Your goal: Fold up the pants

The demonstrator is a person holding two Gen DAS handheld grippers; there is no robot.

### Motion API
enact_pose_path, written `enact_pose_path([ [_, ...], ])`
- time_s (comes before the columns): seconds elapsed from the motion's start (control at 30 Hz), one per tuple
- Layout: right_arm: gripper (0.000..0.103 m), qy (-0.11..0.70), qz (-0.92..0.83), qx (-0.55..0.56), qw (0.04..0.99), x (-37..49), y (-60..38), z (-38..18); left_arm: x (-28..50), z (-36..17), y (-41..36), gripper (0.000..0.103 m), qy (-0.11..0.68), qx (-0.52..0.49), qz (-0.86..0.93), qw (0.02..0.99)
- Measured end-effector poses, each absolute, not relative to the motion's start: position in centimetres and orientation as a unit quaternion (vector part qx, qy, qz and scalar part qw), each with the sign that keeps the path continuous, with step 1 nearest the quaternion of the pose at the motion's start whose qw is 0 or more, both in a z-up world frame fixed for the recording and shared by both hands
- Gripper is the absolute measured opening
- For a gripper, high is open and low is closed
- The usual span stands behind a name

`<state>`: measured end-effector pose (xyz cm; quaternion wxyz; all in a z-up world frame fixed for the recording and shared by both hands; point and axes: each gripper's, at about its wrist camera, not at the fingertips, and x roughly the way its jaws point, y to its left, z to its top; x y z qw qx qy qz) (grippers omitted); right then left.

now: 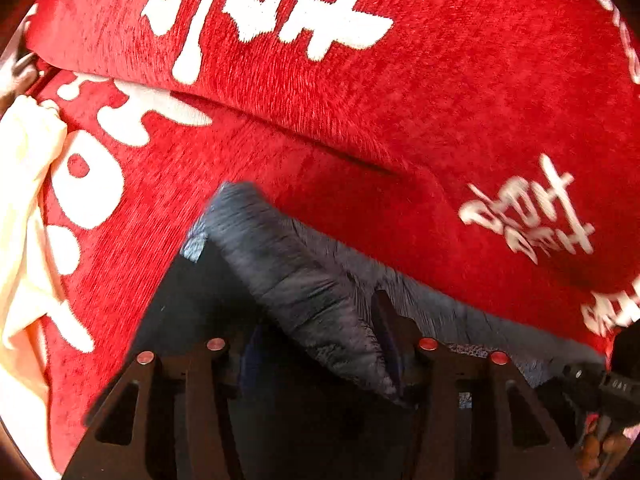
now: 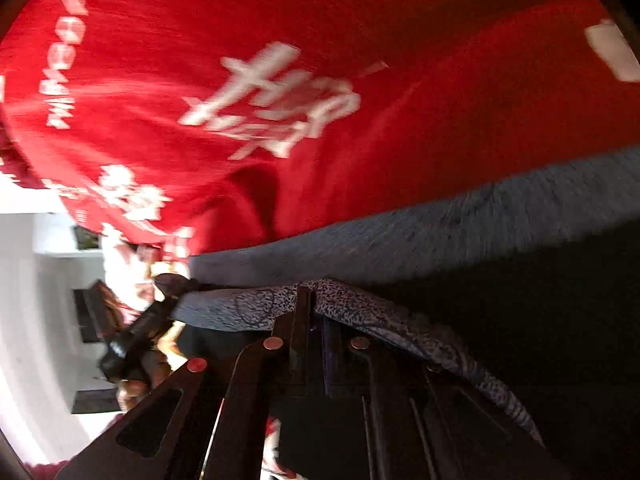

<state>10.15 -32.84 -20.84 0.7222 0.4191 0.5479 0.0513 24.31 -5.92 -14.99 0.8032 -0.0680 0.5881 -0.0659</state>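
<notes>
The dark grey pants [image 1: 304,280] lie bunched on a red blanket with white lettering [image 1: 400,100], a cream cloth [image 1: 24,200] at its left edge. The left gripper [image 1: 320,344] has a fold of the pants between its parted jaws. The right gripper [image 2: 308,312] is clenched on the pants' speckled hem [image 2: 360,304].

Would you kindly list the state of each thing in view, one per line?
pants: dark, bunched, edge lifted off the cover
right claw: shut on pants
left claw: fabric between its fingers, grip unclear
red cover: spread out, creased
cream cloth: crumpled at the side
</notes>
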Motion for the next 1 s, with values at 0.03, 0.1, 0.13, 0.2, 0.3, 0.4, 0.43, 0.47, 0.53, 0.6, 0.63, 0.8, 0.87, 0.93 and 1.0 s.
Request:
enact_pose_path([
  [0.03, 0.005, 0.547, 0.047, 0.435, 0.714, 10.4, -33.4, -21.8, 24.3, -14.8, -6.3, 0.054, 0.586, -0.054, -0.058, 0.806],
  [0.1, 0.007, 0.547, 0.042, 0.453, 0.703, 10.2, -33.9, -22.1, 24.3, -13.7, -6.7, 0.06, 0.583, -0.016, -0.049, 0.811],
  [0.13, 0.011, 0.55, 0.042, 0.452, 0.701, 10.1, -33.9, -21.6, 24.1, -12.6, -6.1, 0.06, 0.578, -0.016, -0.049, 0.815],
  [0.2, 0.054, 0.546, 0.048, 0.431, 0.717, 9.7, -33.7, -19.9, 23.6, -10.6, -4.9, 0.06, 0.566, -0.019, -0.043, 0.823],
  [0.3, 0.063, 0.531, 0.055, 0.387, 0.752, 8.3, -32.9, -16.2, 22.7, -8.1, -3.4, 0.06, 0.552, 0.002, -0.025, 0.833],
  [0.4, 0.04, 0.529, 0.091, 0.354, 0.766, 7.7, -30.9, -14.5, 21.5, -8.3, -4.0, 0.06, 0.565, 0.023, -0.03, 0.824],
  [0.43, 0.037, 0.539, 0.103, 0.332, 0.767, 7.9, -29.7, -14.5, 21.4, -9.0, -4.7, 0.06, 0.573, 0.031, -0.034, 0.818],
  [0.47, 0.035, 0.552, 0.11, 0.304, 0.769, 8.4, -28.6, -14.8, 21.2, -10.4, -5.7, 0.06, 0.587, 0.043, -0.033, 0.808],
  [0.53, 0.034, 0.568, 0.114, 0.268, 0.77, 9.8, -26.8, -15.8, 21.1, -12.3, -6.9, 0.06, 0.598, 0.048, -0.034, 0.799],
  [0.6, 0.034, 0.582, 0.116, 0.234, 0.77, 11.7, -25.8, -17.5, 21.1, -14.5, -7.9, 0.062, 0.604, 0.062, -0.011, 0.794],
  [0.63, 0.034, 0.588, 0.105, 0.216, 0.772, 12.3, -25.5, -18.0, 20.9, -14.7, -8.3, 0.064, 0.592, 0.071, -0.002, 0.803],
  [0.8, 0.032, 0.553, 0.044, 0.279, 0.784, 13.6, -30.4, -17.2, 20.6, -14.2, -8.7, 0.064, 0.604, 0.094, -0.003, 0.792],
  [0.87, 0.035, 0.533, 0.028, 0.317, 0.784, 12.5, -32.5, -16.0, 19.7, -13.1, -8.4, 0.064, 0.604, 0.101, -0.004, 0.791],
  [0.93, 0.041, 0.517, 0.024, 0.343, 0.784, 10.7, -33.9, -14.7, 18.2, -12.0, -8.3, 0.064, 0.601, 0.112, -0.014, 0.791],
  [1.0, 0.046, 0.501, 0.033, 0.372, 0.78, 7.4, -35.0, -13.2, 16.8, -11.1, -8.9, 0.064, 0.603, 0.122, -0.032, 0.788],
])
